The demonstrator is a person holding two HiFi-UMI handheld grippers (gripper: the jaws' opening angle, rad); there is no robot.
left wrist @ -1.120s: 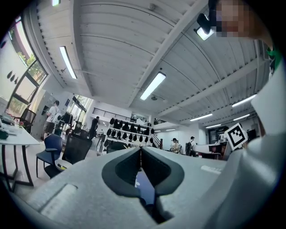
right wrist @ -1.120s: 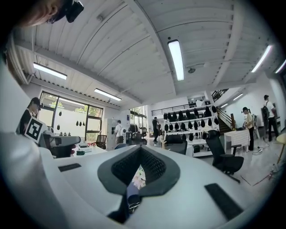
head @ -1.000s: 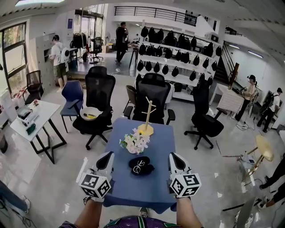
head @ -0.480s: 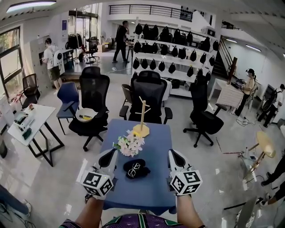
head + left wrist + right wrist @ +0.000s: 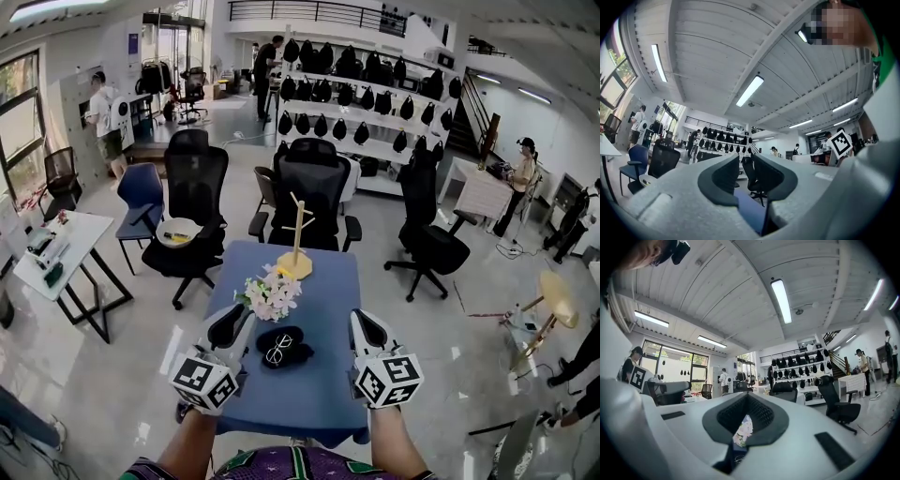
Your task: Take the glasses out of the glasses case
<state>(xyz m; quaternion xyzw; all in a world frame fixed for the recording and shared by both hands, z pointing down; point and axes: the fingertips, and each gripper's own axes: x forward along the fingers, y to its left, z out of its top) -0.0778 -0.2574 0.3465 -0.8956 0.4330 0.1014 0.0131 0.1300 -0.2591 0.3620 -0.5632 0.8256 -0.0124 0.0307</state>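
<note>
**Grippers flank the case, nothing lifted yet**

Over the last second the view creeps forward and the left gripper edges a little nearer the glasses case, while the right gripper keeps its place on the other side. Neither touches it, so the removal has not begun.

The black case lies open on the blue surface, midway across and nearer the front edge, with the glasses on it. The flowers sit just behind.

The left gripper's jaws stand a narrow gap apart and hold nothing. The right gripper's jaws are all but together, with only a slit between them, and are also empty.

Both gripper views point up at the ceiling and the room and miss the case entirely. From the head view the glasses are small, so they may be resting in the case's tray or on its flap.
</note>
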